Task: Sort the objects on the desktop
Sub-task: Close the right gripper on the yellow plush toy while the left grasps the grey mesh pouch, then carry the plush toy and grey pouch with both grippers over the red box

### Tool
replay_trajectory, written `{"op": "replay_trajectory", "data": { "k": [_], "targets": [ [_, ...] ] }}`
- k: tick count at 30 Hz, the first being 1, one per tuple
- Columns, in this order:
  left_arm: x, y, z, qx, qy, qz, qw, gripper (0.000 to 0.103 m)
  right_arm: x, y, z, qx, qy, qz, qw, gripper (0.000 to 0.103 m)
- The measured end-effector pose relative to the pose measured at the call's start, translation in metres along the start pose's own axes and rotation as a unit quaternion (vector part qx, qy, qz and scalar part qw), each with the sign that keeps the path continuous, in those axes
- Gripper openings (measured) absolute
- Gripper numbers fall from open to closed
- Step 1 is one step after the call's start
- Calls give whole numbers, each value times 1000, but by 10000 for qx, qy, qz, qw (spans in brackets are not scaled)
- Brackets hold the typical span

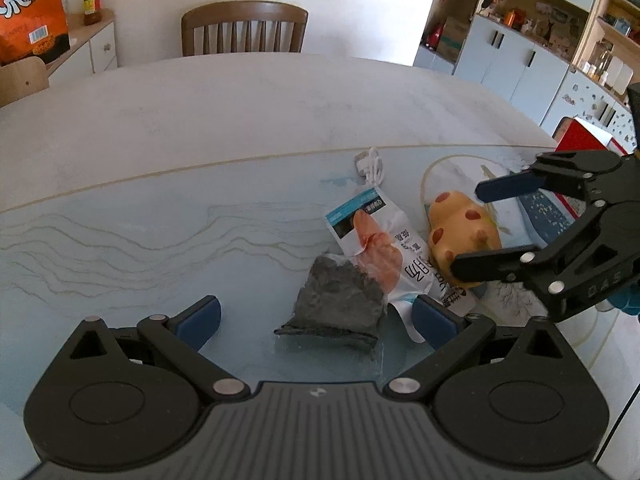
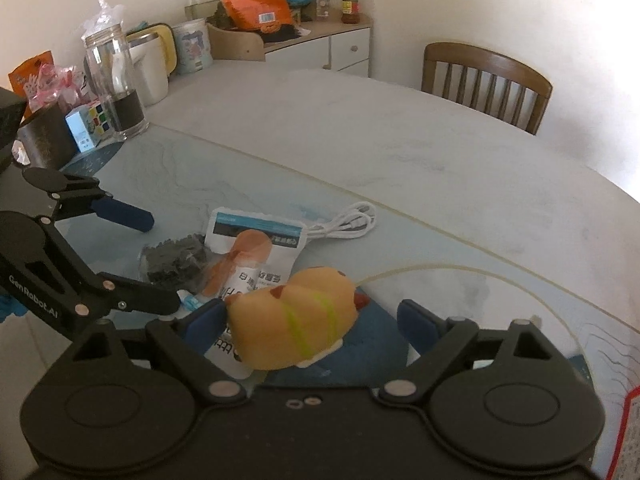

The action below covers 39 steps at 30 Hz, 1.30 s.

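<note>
The right gripper (image 2: 312,320) has its jaws spread wide around the yellow toy (image 2: 294,320), which lies on the worktop (image 2: 400,152) directly between the two blue pads. The left pad touches or nearly touches the toy's left end; the right pad stands clearly apart from it, so nothing is pinched yet. The toy's long axis runs left to right across the right wrist view, roughly along the line the pads would close on, so it would be caught by its ends. In the left wrist view the same gripper (image 1: 468,232) reaches in from the right, one finger over the toy (image 1: 460,232) and one at its near side.

The left gripper (image 1: 316,320) also has its jaws spread and empty. The dark packet (image 1: 336,300) lies straight ahead between its pads, closer to the right one, with its near edge running left to right. Each hand is thus nearer its own thing: right to the toy, left to the dark packet.

Counted in the near cluster: one yellow toy, one dark packet, one white snack pouch (image 1: 384,240) between and partly under them, and one coiled white cable (image 2: 348,224) beyond, toward the far side. Two grippers are in view.
</note>
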<state>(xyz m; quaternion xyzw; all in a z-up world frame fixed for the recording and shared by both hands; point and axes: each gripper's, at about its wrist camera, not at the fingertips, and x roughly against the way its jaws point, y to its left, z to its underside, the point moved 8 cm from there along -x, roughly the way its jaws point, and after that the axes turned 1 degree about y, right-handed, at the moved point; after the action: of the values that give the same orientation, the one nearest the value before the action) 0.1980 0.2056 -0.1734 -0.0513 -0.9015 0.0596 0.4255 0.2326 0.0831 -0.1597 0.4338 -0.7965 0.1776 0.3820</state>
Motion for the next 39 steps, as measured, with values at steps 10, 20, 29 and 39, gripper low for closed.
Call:
{"op": "replay_trajectory", "data": {
  "k": [10,20,29,39],
  "targets": [
    [-2,-11,3,-249,-151,29,9996,96,-7,3,0,0,35,-147,9999,80],
    [1,-12,0,-215,-232,103,9994,68,-7,5,1,-26,55,-146,9999,76],
    [3,-11,-1,-143,-212,62,9997,45,-2,5,-1,5,41,-59,10000,73],
    [12,-10,-5,-33,-322,29,9995,36,6,4,-1,-43,-7,38,10000,72]
  ]
}}
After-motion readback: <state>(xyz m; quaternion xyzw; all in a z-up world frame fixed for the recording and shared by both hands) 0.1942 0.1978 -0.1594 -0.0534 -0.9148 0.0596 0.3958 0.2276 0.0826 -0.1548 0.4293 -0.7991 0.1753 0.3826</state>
